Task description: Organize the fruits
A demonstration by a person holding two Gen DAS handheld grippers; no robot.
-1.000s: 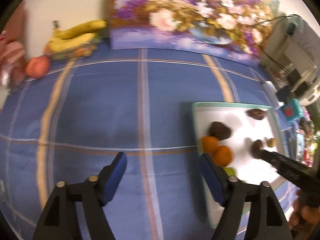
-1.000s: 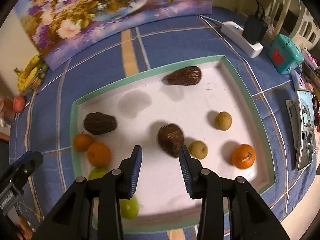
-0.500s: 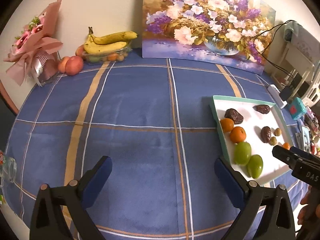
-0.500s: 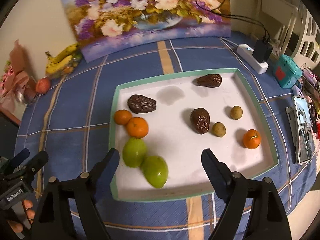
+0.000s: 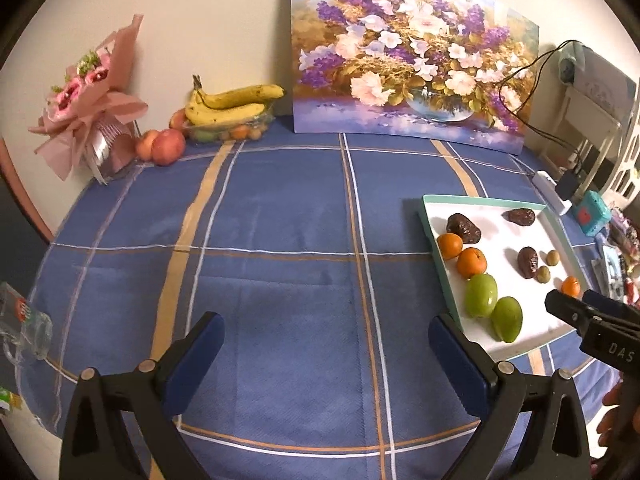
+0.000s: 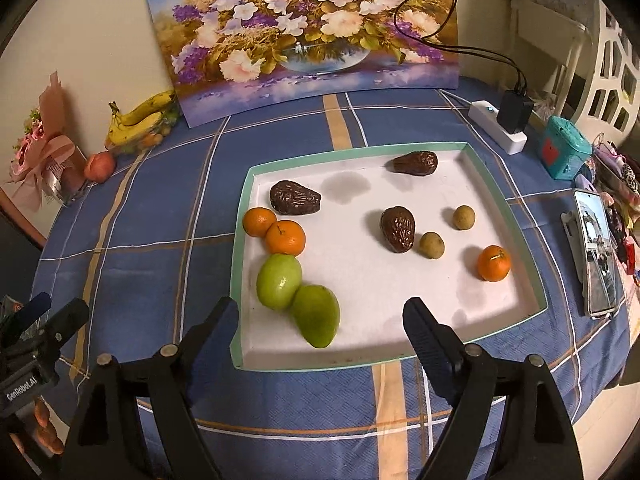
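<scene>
A white tray with a teal rim [image 6: 500,196] [image 5: 430,222] lies on the blue checked tablecloth. In it are two green fruits [image 6: 298,294] [image 5: 492,306] side by side, two oranges [image 6: 276,230] [image 5: 462,254] touching at the left edge, a third orange [image 6: 494,263] at the right, three dark wrinkled fruits [image 6: 295,197] [image 6: 397,228] [image 6: 416,163] and two small tan ones [image 6: 432,245] [image 6: 464,217]. My right gripper [image 6: 320,330] hovers open over the tray's near edge with nothing between its fingers. My left gripper [image 5: 326,342] stands wide open over bare cloth, left of the tray.
Bananas on a bowl of small fruit [image 5: 230,108] and peaches [image 5: 162,146] stand at the back left, beside a pink bouquet [image 5: 88,108]. A flower painting [image 5: 408,68] leans on the wall. A power strip [image 6: 498,126], a teal box [image 6: 564,152] and a phone [image 6: 596,256] lie right of the tray.
Both grippers have opened wider and pulled back and up from the tray, so more of the table shows. The two green fruits now lie in full view in the tray.
</scene>
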